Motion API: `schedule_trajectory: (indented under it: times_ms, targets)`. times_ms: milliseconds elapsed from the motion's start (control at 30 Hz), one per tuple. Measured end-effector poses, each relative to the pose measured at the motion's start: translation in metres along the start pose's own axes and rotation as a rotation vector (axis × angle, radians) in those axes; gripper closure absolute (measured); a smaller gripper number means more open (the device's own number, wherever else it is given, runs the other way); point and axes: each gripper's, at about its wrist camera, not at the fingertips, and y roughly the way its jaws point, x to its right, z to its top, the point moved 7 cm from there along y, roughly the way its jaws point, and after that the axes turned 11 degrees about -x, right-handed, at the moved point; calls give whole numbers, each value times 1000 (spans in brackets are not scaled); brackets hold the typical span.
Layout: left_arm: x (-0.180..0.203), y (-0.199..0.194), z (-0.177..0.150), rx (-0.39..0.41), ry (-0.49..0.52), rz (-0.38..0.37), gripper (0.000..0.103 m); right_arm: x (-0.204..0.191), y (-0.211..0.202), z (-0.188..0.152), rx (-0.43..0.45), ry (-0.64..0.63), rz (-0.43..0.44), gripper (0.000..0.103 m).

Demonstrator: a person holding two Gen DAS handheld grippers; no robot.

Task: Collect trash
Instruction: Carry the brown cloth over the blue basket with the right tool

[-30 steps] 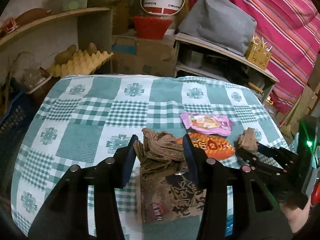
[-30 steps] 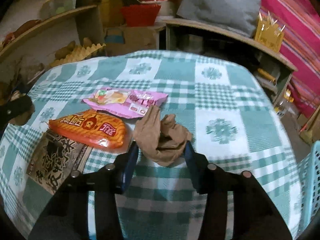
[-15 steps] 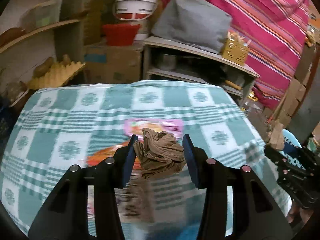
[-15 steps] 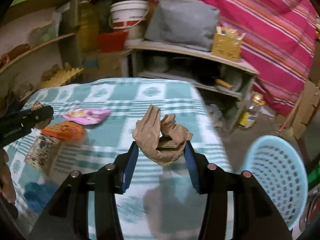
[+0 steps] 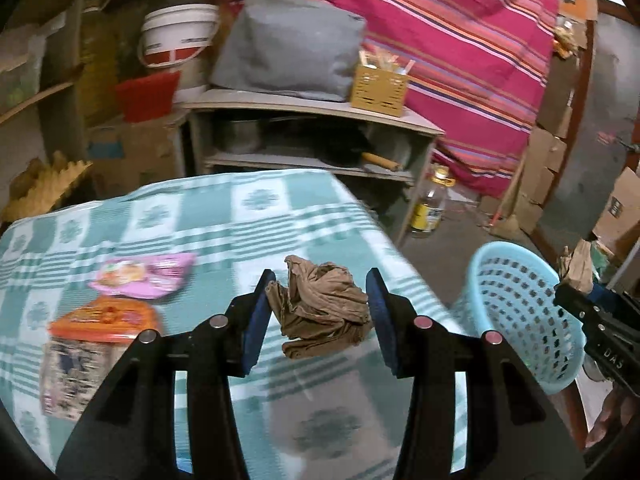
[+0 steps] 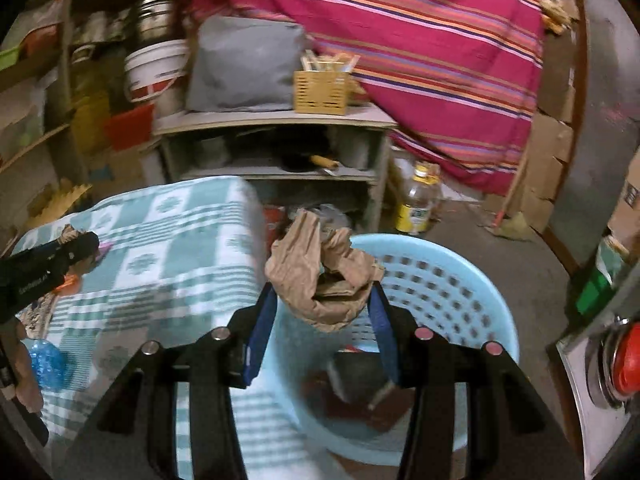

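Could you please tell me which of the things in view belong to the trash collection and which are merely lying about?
Job:
- brown paper wad in left gripper
- brown paper wad in right gripper
- blue basket
- pink wrapper, orange wrapper

Lying about:
- white bucket
- grey cushion
- oil bottle

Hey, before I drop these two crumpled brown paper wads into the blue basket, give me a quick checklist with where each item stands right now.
1. Right tongs gripping the tan paper wad: ok.
2. Left tongs gripping the darker brown wad: ok.
3. Right wad above the blue basket opening: ok, it hangs over the near rim.
4. Left wad above the basket: not ok, it is over the checked tablecloth, with the basket off to its right.
5. Basket has room: ok, only a few items at the bottom.
6. Table cleared: not ok, the pink wrapper and orange wrapper remain.
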Motion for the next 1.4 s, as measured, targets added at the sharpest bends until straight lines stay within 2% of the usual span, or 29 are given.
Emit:
schedule_trajectory:
  times_ms: [200,467,667,800,900,967,1067,1267,1400]
  targets:
    - [56,16,3,8,43,-51,57,43,-2,-5,13,49,-57,56]
    - [125,29,2,22,139,-101,56,94,5,-12,-1,160,-77,56]
    - [166,46,-1,26,196,-132,56,113,4,-14,8,214,-75,56]
    - [186,57,-7,18,231,-121,53,117,5,-15,6,218,-77,56]
    - [195,63,-11,4,242,-127,45,124,4,-17,8,228,-85,56]
    - [195,68,-12,-14,236,-132,36,127,4,-18,6,233,-90,56]
    - [191,69,-13,-20,227,-126,27,132,5,-21,-1,239,-92,56]
    - [168,55,-10,11,205,-61,9,129,9,-22,-14,233,-92,56]
    - [155,43,-7,14,172,-75,8,119,13,-20,-17,215,-80,56]
